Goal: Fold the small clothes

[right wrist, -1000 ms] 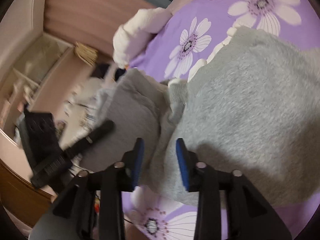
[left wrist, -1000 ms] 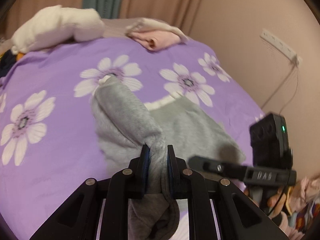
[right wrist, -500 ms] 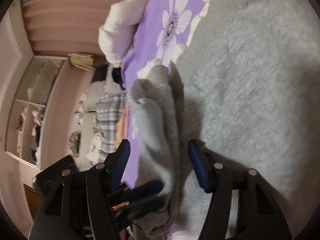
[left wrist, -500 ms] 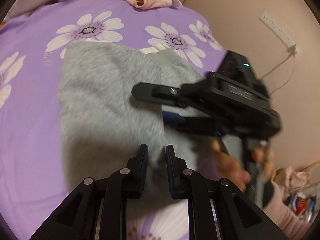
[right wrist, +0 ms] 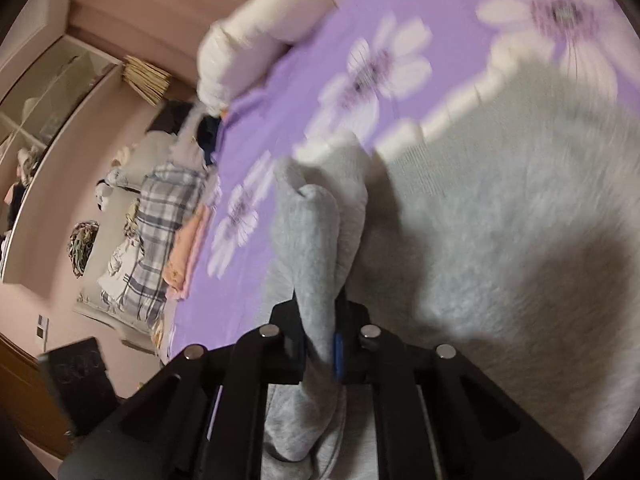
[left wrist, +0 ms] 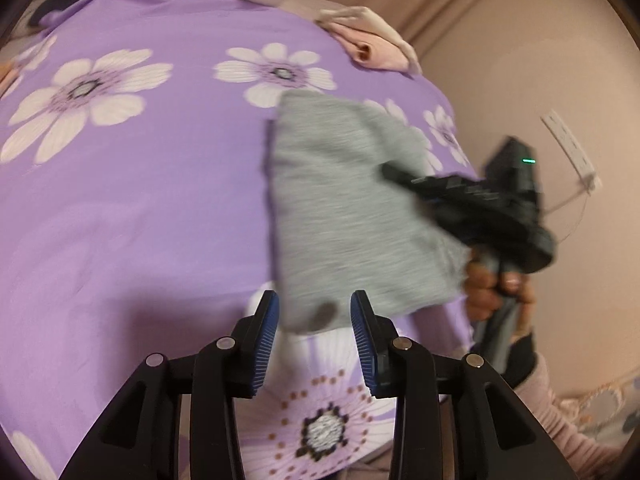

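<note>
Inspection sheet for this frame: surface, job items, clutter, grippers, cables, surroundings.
Surface: purple floral bedsheet.
Job's things: grey garment lying partly folded on the sheet.
Clutter: pink folded clothes, white bundle, plaid clothes pile beside the bed.
Grippers: left gripper open, jaws just opened, pads not pressing cloth; right gripper shut on a grey fold.
Cables: cord at wall power strip.
Surroundings: beige wall, curtain, shelving.

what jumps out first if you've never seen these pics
The purple flowered bedspread fills both views, with a grey garment lying on it right of centre. The right tongs are shut on a fold of it, while the left tongs stand open at its near edge, gripping nothing.
</note>
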